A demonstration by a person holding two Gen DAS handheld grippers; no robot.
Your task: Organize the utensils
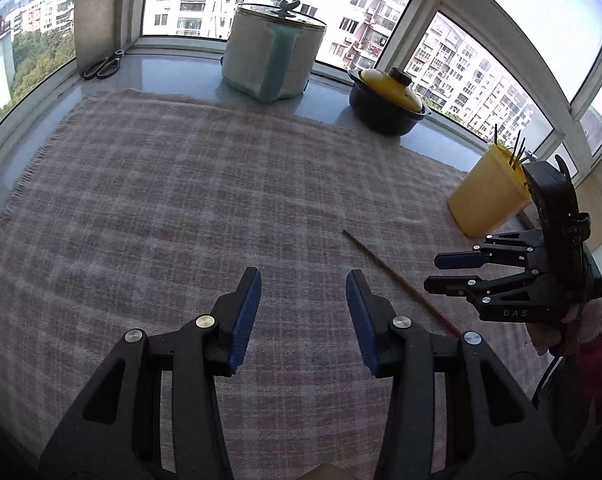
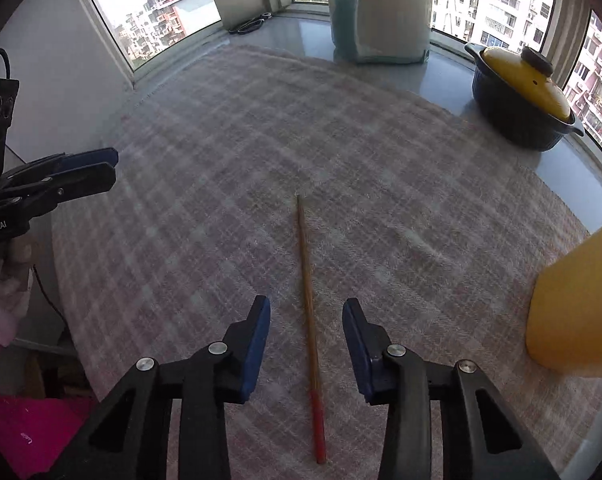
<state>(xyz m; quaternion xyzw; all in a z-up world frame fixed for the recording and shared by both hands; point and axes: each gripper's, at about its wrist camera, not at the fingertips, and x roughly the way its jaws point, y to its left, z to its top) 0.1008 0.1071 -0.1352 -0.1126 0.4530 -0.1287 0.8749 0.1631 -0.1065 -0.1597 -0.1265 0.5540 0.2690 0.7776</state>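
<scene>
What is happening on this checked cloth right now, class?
A person holds a two-finger gripper in each hand and is tidying utensils. The right gripper straddles a single thin wooden chopstick with a red end lying flat on the pink and grey checked cloth; its blue pads do not touch it yet. The left gripper is open and empty over bare cloth. A yellow plastic holder, already with sticks in it, stands nearby.

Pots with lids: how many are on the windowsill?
2: a large pale pot at the back centre, and a dark blue pot with a yellow lid to its right.
</scene>
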